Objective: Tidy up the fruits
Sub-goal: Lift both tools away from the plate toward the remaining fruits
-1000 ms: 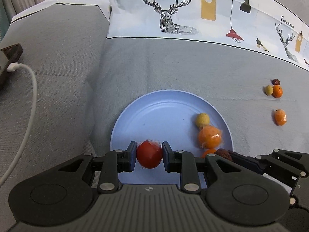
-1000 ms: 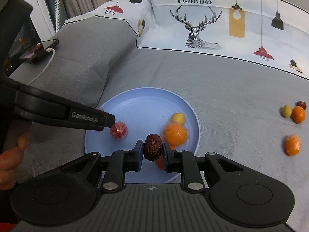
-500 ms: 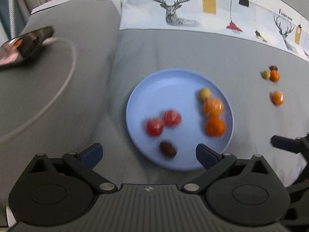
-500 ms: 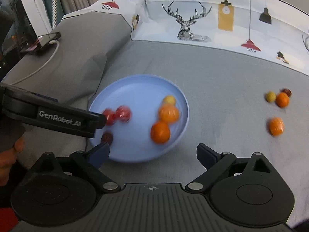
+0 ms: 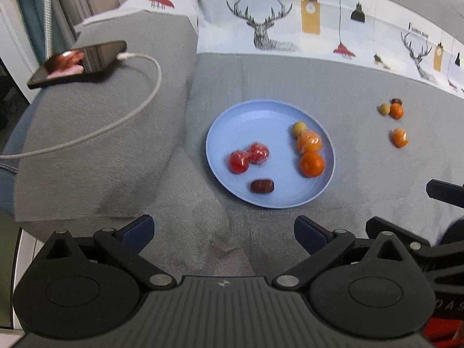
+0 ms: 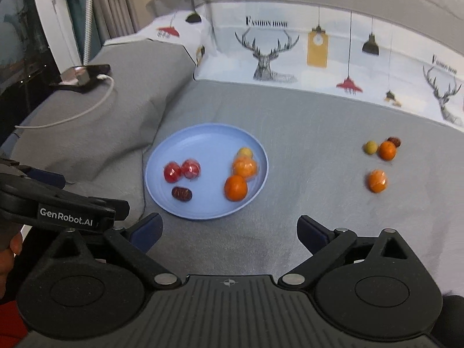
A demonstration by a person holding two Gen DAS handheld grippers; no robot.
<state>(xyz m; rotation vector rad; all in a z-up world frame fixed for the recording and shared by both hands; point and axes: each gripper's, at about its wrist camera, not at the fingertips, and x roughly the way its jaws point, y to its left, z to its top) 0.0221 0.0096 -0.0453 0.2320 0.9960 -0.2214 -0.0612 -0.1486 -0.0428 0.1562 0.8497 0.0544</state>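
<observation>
A blue plate (image 5: 252, 116) (image 6: 203, 139) lies on the grey sofa seat. On it are two red wrapped fruits (image 5: 248, 157) (image 6: 182, 170), a dark date (image 5: 262, 186) (image 6: 181, 193), two oranges (image 5: 311, 163) (image 6: 235, 187) and a small yellow fruit (image 5: 299, 128) (image 6: 245, 152). To the right on the sofa lie a wrapped orange (image 5: 400, 138) (image 6: 377, 181), another orange (image 5: 396, 111) (image 6: 387, 150), a yellow fruit (image 6: 371, 147) and a dark date (image 6: 395, 141). My left gripper (image 5: 224, 230) and right gripper (image 6: 229, 230) are both open and empty, held back from the plate.
A phone (image 5: 76, 62) (image 6: 81, 75) with a white charging cable (image 5: 136, 107) lies on the sofa arm at the left. A patterned deer cushion (image 5: 290, 20) runs along the back. The left gripper's body (image 6: 58, 206) shows at the left of the right wrist view.
Both grippers opened, leaving the red fruit and the date on the plate, then pulled back and up away from it.
</observation>
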